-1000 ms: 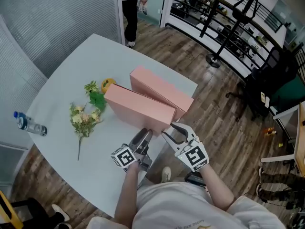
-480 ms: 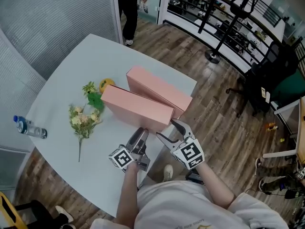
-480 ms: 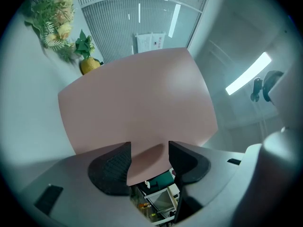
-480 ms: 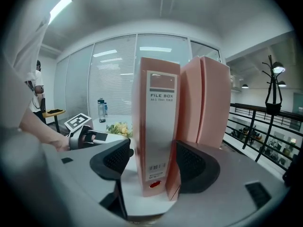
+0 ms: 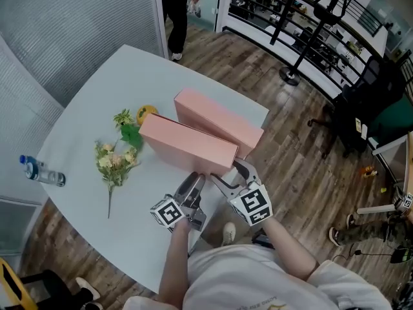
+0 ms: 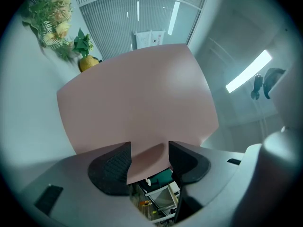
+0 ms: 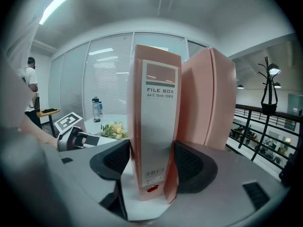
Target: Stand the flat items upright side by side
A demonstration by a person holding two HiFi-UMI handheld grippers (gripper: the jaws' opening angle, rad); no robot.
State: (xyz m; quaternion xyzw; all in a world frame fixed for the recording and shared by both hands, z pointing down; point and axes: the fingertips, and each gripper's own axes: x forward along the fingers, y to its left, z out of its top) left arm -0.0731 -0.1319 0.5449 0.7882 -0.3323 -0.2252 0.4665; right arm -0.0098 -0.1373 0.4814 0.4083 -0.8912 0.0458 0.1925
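The near file box (image 5: 187, 144) stands upright on the bench (image 5: 90, 102) by its right edge, just beside the far file box (image 5: 219, 123), the two closest at the end toward the person. The left tool (image 5: 195, 183) holds the near file box at its lower near part, while the right tool (image 5: 231, 176) has just been opening its jaws, which stand wide around this box's labelled spine. Flowers (image 5: 113, 160) lie further left.
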